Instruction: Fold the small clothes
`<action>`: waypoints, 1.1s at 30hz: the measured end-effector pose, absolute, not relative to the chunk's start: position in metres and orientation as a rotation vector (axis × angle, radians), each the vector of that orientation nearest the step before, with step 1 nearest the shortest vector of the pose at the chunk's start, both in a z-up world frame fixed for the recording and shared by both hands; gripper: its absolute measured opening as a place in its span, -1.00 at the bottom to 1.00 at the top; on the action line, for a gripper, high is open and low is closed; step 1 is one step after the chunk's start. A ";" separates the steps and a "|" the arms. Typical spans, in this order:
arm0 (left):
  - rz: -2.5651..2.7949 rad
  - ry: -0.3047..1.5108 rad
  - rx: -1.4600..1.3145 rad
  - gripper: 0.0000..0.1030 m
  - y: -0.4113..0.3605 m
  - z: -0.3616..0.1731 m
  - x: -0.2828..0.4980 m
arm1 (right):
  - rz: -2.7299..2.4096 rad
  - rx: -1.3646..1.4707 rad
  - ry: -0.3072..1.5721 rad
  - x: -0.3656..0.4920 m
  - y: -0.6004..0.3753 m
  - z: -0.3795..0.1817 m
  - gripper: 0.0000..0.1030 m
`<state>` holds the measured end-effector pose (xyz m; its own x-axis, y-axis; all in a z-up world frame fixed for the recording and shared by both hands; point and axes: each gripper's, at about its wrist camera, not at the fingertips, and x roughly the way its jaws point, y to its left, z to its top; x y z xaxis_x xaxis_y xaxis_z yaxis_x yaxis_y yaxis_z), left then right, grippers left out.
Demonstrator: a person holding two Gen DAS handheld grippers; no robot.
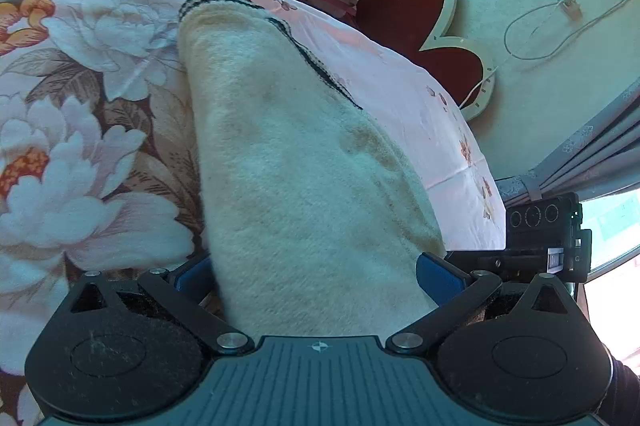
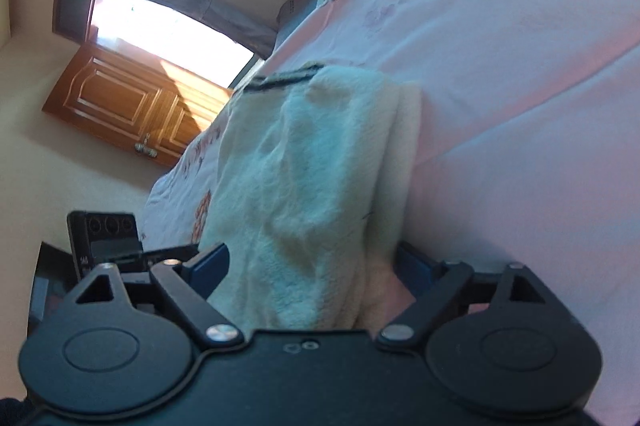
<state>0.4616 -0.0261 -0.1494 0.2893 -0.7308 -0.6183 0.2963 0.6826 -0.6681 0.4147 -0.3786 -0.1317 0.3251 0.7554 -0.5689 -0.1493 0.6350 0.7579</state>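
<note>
A folded cream fleece garment [image 1: 304, 161], its black-trimmed hem at the far end, lies on a bed's pink floral sheet [image 1: 100, 73] near the mattress edge. The left hand-held gripper [image 1: 320, 274] and the right hand-held gripper [image 2: 316, 266] each straddle the near end with jaws spread wide, blue pads flanking the fabric without pinching it. Bare sheet stretches beyond.
</note>
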 end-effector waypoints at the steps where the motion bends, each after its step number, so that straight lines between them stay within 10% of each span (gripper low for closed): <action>1: -0.724 1.072 -0.456 0.99 -0.033 -0.149 0.463 | 0.668 0.649 1.088 0.417 -0.371 -0.132 0.74; 4: -0.719 1.056 -0.373 0.81 -0.048 -0.145 0.461 | 0.670 0.672 1.069 0.420 -0.371 -0.133 0.61; 9: -0.702 1.048 -0.419 0.28 -0.028 -0.149 0.464 | 0.645 0.816 1.038 0.413 -0.409 -0.151 -0.20; 17: -0.645 0.998 -0.374 -0.13 -0.039 -0.133 0.456 | 0.635 0.641 0.966 0.405 -0.373 -0.118 -0.39; 33: -0.545 0.942 -0.373 -0.13 0.191 -0.088 0.362 | 0.822 0.532 0.956 0.365 -0.155 -0.080 -0.40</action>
<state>0.3615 0.1909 -0.0877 0.4701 -0.5898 -0.6566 0.2752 0.8048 -0.5259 0.3647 -0.1550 -0.0796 0.3216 0.8052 -0.4982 -0.3713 0.5913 0.7159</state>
